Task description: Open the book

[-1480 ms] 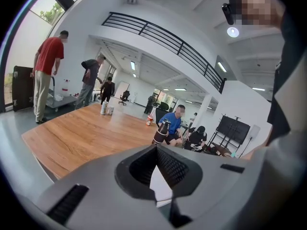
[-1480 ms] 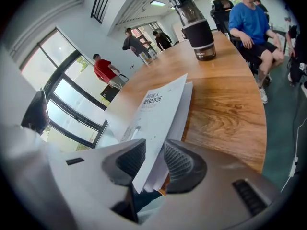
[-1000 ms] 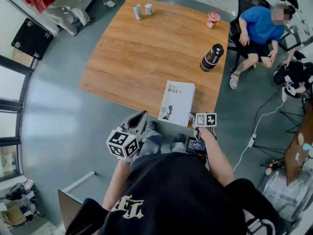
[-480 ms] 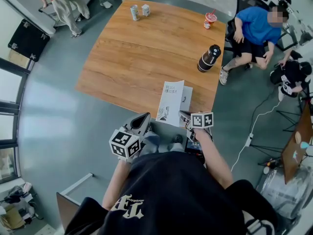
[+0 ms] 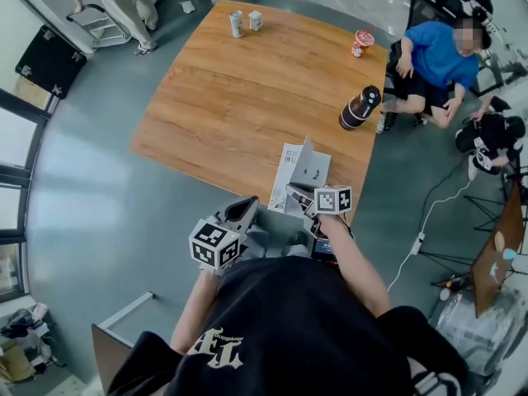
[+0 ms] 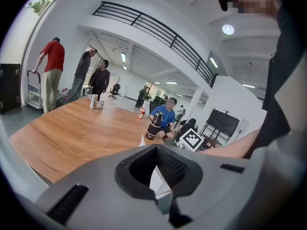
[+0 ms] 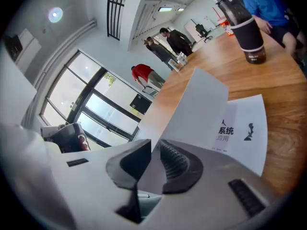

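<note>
The right gripper [image 7: 154, 145] has its jaws a little apart; they have just been opening. The raised grey-white front cover [image 7: 196, 107] of the book stands between them, no longer clamped. Beyond the cover lies the white paperback book [image 7: 245, 128], its title page with dark printed characters showing. In the head view the book [image 5: 317, 168] rests at the near right edge of the light brown wooden tabletop [image 5: 239, 89], with the cover tilted up from its left side.

The left gripper [image 6: 154, 169] has its jaws released with nothing between them. It hangs just off the near edge of the tabletop, left of the book and apart from it.

Farther right on the tabletop stands a black cylindrical bottle [image 5: 360, 107]. Two small cans [image 5: 245, 22] sit at the far edge, and a red cup [image 5: 361, 41] at the far right corner. A person in a blue shirt [image 5: 436, 54] sits beyond the right edge.
</note>
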`<state>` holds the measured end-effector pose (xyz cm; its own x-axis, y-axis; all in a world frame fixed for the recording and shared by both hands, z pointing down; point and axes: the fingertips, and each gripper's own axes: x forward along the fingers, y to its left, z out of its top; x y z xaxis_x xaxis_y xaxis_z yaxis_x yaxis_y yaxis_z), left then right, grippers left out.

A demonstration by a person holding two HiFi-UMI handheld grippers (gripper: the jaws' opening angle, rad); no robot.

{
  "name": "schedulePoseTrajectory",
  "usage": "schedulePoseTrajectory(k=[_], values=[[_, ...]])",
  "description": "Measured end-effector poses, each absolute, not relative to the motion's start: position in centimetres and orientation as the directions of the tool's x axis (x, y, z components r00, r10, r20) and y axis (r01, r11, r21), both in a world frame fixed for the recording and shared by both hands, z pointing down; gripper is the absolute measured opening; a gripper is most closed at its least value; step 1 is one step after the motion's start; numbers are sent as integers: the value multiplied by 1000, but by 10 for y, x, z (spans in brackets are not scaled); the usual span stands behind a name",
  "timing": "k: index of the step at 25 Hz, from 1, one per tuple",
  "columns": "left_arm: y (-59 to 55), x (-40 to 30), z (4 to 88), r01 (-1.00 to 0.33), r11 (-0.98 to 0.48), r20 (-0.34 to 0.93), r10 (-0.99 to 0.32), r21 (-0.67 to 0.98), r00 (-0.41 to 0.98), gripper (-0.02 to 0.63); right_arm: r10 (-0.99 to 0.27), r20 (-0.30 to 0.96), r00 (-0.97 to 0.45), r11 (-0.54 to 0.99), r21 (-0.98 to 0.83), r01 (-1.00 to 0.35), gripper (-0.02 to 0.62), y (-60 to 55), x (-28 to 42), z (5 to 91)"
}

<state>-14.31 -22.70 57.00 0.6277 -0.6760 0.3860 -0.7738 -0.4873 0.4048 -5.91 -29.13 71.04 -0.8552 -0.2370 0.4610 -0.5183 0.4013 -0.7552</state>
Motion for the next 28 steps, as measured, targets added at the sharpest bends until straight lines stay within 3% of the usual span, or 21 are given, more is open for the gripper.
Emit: schedulePoseTrajectory(k=[2,7,14,20,28], values=[[-231,-151,571,-775,-485,386,-677,406,626,0,-235,444,-865,397,-768,-502,51,-295,-66,711],[-244,-166,574,-773,-489,392,-671,404,629,0,-238,407,-882,393,-790,-471,174,-305,-78,714],[-257,-169,580,-748,-522,409,-627,411,662,0,-254,440,-861,401,-762,-508,189,-304,-76,726],[-229,-89,627,-562,-740,507,-347,368,789,0,-297,418,-859,355,-787,-505,189,-306,-59,724],[-203,-12,738,-439,-843,706,-105,311,700,0,-319,393,-863,356,-794,-493,189,-312,-53,715]])
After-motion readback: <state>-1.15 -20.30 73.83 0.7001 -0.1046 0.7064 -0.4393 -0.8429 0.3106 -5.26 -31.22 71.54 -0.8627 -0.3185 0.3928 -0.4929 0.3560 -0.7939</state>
